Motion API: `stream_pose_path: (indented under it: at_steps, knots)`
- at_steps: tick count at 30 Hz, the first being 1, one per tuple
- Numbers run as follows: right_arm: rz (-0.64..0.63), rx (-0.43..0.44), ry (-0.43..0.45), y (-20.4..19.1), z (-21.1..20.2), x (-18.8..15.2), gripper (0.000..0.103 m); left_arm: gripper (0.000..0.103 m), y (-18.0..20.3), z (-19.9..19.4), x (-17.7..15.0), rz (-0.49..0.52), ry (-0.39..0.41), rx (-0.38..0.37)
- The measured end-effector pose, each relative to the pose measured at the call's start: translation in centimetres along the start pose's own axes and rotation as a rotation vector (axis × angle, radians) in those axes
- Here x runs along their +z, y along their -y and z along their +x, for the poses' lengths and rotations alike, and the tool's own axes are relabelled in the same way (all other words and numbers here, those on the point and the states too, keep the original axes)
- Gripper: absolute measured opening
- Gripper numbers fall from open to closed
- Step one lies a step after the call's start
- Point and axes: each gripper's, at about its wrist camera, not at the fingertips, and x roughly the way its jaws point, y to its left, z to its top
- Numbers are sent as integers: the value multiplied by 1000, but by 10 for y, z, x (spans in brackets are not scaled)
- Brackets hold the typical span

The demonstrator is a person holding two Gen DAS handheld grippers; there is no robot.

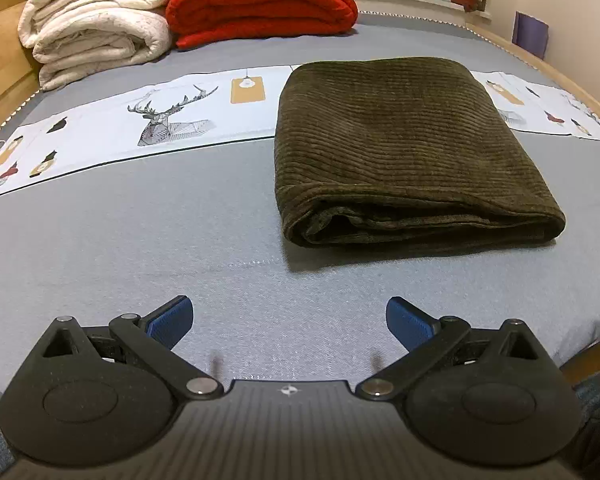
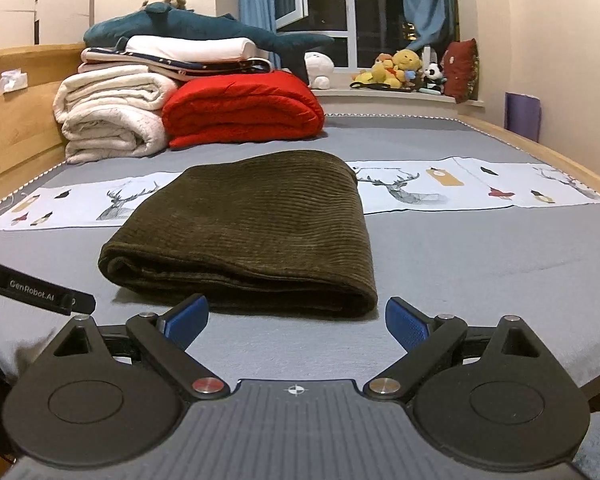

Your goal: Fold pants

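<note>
Blue ribbed fingertips [image 1: 172, 322] of the left gripper [image 1: 289, 322] stand wide apart over bare grey sheet [image 1: 140, 220], holding nothing; the right gripper [image 2: 296, 322] is likewise spread and empty, just short of the bundle's near edge. Part of the left tool also shows at the left edge of the right wrist view. The pants [image 1: 400, 148], dark olive corduroy, lie near the middle of the bed as a compact, roughly rectangular stack, their far end overlapping the white deer-print runner [image 1: 160, 120]. Judged from this, folding looks essentially complete and what remains is inspection or a light tidy. To finish well, the grippers should approach low and level, press the top layer flat without dragging it, and square any layer that peeps out at the near fold [image 2: 236, 280], where several rounded edges are stacked. Corduroy is thick and ridged, so it probably holds a soft, bulging fold, not a sharp crease. Behind lie a rolled cream fleece blanket [image 2: 108, 120], a red quilted blanket [image 2: 240, 108] and a teal plush shark [image 2: 188, 26].
</note>
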Motion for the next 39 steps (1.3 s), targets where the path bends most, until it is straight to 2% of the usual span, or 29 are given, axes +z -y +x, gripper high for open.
stream_pose_path:
  at_steps: [39]
  knots:
    - [-17, -2, 23, -7, -2, 1, 96, 103, 6, 3, 2, -8, -18, 0]
